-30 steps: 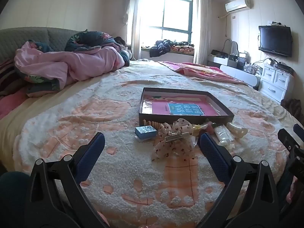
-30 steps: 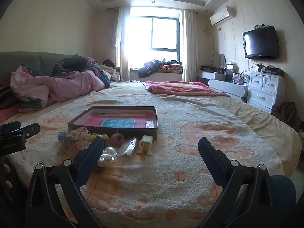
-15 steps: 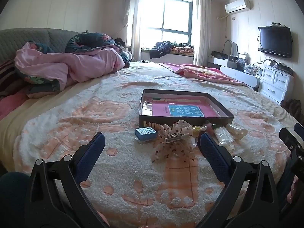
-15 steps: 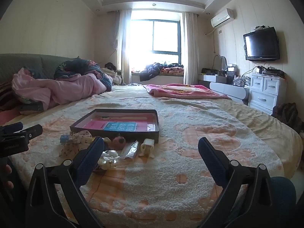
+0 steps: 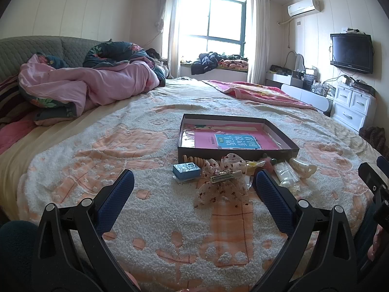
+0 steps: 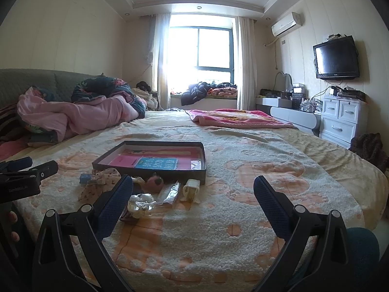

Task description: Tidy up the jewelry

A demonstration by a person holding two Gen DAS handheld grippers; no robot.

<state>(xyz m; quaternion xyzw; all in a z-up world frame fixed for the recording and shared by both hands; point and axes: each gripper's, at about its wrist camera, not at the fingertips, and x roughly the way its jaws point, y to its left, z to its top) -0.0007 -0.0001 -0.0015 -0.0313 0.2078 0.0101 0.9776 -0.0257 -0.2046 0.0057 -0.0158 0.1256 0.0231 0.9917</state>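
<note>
a: anything in the tray (image 5: 237,118) yet?
b: no jewelry, only a pink booklet (image 5: 233,141). bow clip (image 5: 225,174), blue box (image 5: 186,169), white claw clip (image 6: 190,189), packets, all heaped on the bedspread (image 5: 150,221) just in front of it.
a: grippers?
b: left gripper (image 5: 194,189) spread wide, holding nothing. right gripper (image 6: 193,196) likewise. hardly begun, by the look of it.

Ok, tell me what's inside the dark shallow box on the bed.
The box holds a pink booklet with a blue label, lying flat over clear plastic. Whatever lies beneath the booklet is covered. No jewelry is visible inside.
</note>
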